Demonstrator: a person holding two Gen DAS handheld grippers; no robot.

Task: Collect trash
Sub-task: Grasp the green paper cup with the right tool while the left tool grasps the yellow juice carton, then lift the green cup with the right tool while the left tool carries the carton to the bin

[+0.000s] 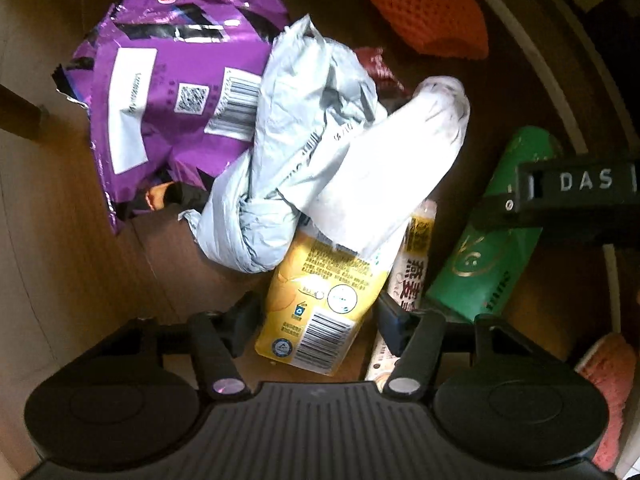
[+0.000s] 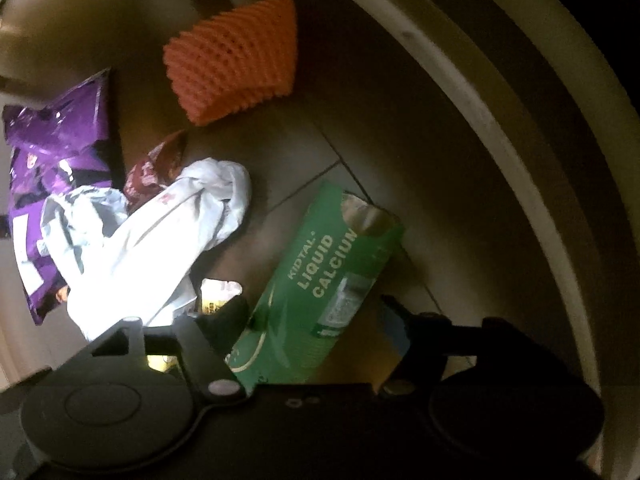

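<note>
My left gripper (image 1: 316, 316) is open, its fingers on either side of a yellow snack packet (image 1: 320, 304) lying on the floor. A crumpled grey-white plastic bag (image 1: 320, 152) lies over the packet's far end. A purple snack bag (image 1: 168, 92) lies at the left. My right gripper (image 2: 316, 316) is open around the near end of a green "Liquid Calcium" carton (image 2: 320, 280); the carton also shows in the left wrist view (image 1: 488, 240), as does the right gripper's body (image 1: 576, 184).
An orange foam net (image 2: 236, 60) lies further off. A dark red wrapper (image 2: 156, 168) sits behind the grey-white bag. A striped white stick packet (image 1: 412, 280) lies beside the yellow one. A pale curved rim (image 2: 500, 128) bounds the right side. A pink foam piece (image 1: 608, 388) lies at the right.
</note>
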